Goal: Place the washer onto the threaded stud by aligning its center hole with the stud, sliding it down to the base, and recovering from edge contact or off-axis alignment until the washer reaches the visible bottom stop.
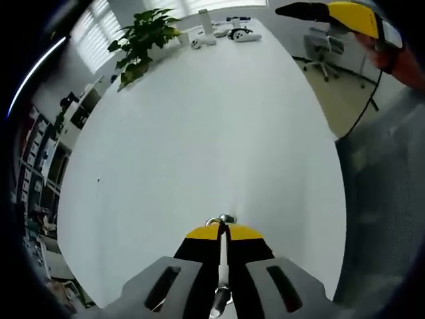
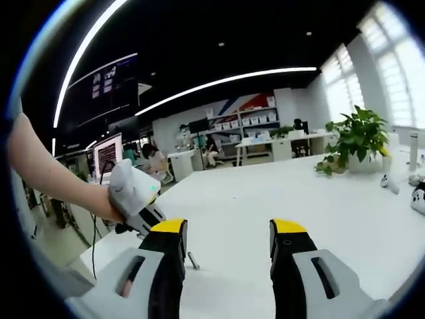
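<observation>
White table: washer at clamped left hand-held gripper tips.

table: smooth matt white | threaded stud: shiny metal | washer: bright metal

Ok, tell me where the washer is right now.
In the left gripper view, the washer sits at the tip of the shut left tool, beside the stud, low over the white table.
</observation>
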`<state>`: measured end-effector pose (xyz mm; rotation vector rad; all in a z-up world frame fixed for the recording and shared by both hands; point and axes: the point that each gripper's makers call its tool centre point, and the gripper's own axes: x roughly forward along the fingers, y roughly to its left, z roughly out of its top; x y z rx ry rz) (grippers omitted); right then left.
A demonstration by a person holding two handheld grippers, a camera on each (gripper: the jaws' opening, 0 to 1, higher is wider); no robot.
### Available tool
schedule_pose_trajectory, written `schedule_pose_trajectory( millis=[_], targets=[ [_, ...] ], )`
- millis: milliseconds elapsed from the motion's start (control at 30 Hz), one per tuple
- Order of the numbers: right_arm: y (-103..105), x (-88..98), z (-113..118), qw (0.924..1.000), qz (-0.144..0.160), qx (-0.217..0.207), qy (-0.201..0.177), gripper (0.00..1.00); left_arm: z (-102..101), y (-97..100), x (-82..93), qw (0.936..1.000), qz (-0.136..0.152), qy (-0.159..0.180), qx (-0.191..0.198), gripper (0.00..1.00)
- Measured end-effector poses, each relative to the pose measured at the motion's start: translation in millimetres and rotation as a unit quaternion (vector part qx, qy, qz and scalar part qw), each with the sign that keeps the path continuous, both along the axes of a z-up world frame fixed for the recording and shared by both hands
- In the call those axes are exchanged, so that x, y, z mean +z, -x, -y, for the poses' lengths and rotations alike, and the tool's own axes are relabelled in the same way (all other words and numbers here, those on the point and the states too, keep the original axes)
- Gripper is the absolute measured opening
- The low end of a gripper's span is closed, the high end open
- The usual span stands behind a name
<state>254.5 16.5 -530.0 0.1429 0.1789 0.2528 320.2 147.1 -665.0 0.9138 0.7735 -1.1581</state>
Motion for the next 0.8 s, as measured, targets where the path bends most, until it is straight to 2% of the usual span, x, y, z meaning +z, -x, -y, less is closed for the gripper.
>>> schedule_pose_trajectory(
  millis=[133, 500, 633, 800],
  targets=[
    [0.2, -1.5, -0.4, 1.0000, -0.002, 0.000, 0.000, 0.53, 2.9, 3.8, -7.1, 0.9992, 0.007, -0.025, -0.031, 0.00],
    [-0.1, -2.6, 1.4, 1.0000, -0.004, -0.002, 0.000, 0.53, 4.4, 4.3, -12.9, 0.9981, 0.012, -0.040, -0.045, 0.00],
    [0.1, -2.8, 2.3, 1.0000, -0.004, -0.003, 0.001, 0.53, 2.4, 7.2, -19.3, 0.9959, 0.023, -0.062, -0.062, 0.00],
    [1.1, -3.4, 4.3, 1.0000, -0.006, -0.006, 0.001, 0.53, 2.7, 6.6, -20.1, 0.9966, 0.020, -0.059, -0.053, 0.00]
  ],
)
